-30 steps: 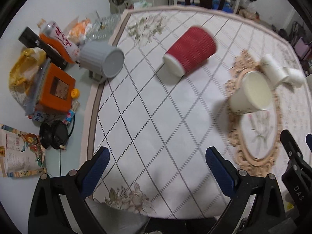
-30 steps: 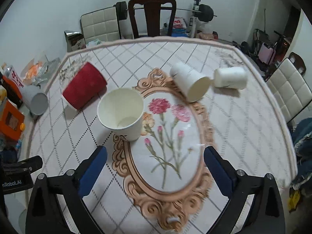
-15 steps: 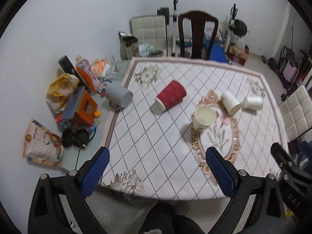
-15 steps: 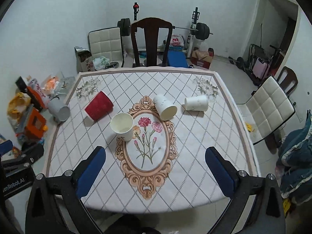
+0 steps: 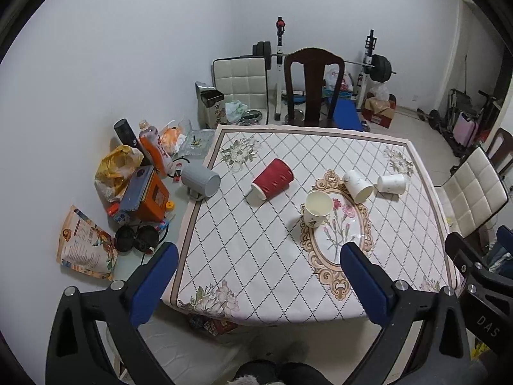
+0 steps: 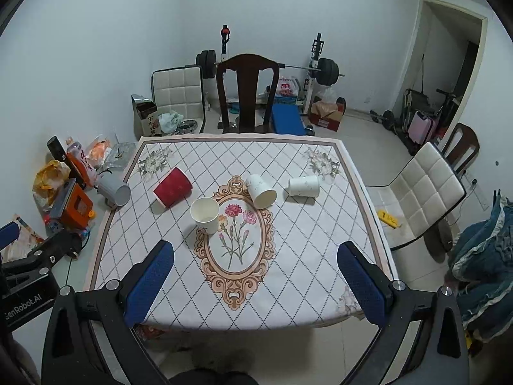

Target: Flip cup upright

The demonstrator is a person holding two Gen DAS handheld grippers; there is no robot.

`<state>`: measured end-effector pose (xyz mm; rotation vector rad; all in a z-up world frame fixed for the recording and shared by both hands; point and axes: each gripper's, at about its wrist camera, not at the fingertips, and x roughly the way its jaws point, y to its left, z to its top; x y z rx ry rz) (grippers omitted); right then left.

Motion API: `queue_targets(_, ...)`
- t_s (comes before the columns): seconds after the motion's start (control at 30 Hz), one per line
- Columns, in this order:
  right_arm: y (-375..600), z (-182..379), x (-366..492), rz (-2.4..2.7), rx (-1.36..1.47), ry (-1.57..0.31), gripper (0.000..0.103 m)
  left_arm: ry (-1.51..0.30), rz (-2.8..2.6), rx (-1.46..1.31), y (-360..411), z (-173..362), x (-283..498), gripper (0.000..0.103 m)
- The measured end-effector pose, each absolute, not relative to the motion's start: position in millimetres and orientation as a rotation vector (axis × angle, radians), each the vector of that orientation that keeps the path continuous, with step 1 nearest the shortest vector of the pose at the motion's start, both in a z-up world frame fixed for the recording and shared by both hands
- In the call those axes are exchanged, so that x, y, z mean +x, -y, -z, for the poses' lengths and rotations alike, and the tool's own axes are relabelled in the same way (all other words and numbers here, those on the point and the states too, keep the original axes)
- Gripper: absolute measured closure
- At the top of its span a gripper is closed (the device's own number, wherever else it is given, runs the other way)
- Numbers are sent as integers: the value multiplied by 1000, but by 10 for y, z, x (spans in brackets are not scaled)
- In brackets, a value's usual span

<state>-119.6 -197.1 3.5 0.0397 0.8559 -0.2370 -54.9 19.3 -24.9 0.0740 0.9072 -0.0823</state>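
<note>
Your left gripper [image 5: 256,272] and right gripper [image 6: 255,271] both hang high above and back from the near edge of the desk [image 6: 307,301], each with its blue pads spread wide and nothing between them. Out from there, one cream cup [image 6: 205,213] stands upright at the left rim of the flower medallion, so judge it done; the cups left to turn are the red cup [image 6: 172,187] lying on its side toward the far left, mouth facing you, the white cup [image 6: 261,191] lying on its side at the medallion's top with its mouth toward you, and a second white cup [image 6: 303,186] on its side just to the right of it. These look like paper cups: very light, thin-walled, easy to crush and quick to roll away, so close gently across the body near the middle, where the wall is less springy than at the rim, and the red one's ribbed sleeve should give better grip. Your left wrist view shows the clutter off the desk's left side closely, with a grey cup [image 5: 201,180] tipped over at the edge and a pair of headphones [image 5: 136,239]; your right wrist view shows the white chair [image 6: 426,192] and the open doorway on the right, which the other cuts off.
</note>
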Motion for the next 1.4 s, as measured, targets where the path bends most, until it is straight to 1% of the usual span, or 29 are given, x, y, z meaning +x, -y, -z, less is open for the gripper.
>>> queue_targets(0.3,1951,-162,-1320,257,42,-842,0,-883,88,56,-254,188,-623,0)
queue_targets(1.4,1830,-99,-1358,224,46,-870,0,-894,88,72,-391,222,-709,0)
